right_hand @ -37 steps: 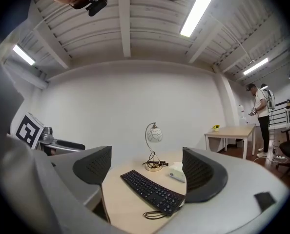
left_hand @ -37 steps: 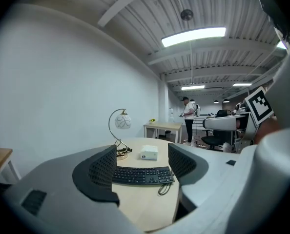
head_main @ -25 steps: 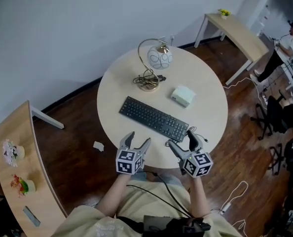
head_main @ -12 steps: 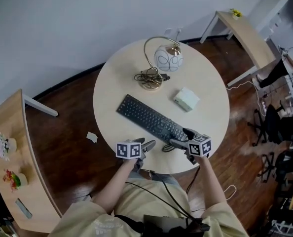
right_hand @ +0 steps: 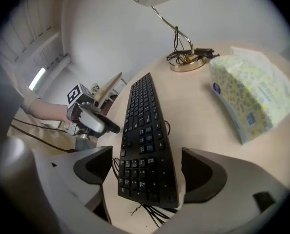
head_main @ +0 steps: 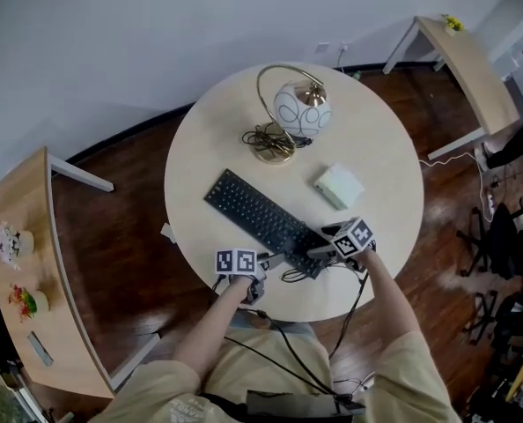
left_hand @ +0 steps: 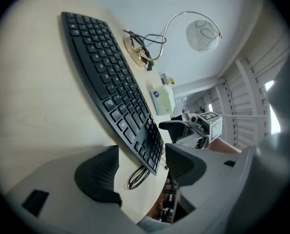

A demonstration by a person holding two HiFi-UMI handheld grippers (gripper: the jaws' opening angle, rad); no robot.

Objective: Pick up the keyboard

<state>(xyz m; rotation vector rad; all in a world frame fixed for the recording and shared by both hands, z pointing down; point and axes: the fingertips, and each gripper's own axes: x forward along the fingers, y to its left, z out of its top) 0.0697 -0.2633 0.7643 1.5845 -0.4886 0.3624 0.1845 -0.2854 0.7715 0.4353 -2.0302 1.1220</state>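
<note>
Here, keyboard [head_main: 261, 221] on round pale table [head_main: 210, 148], dark wood floor [head_main: 112, 236].

My left gripper [head_main: 273, 261]: jaws apart, just been closing, keyboard [head_main: 253, 210] corner between, untouched. My right gripper [head_main: 317, 251]: tilted down, jaws apart astride keyboard end.

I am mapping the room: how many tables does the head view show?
3: the round table in the middle, a curved table at the left, a straight table at the top right. More may be hidden.
</note>
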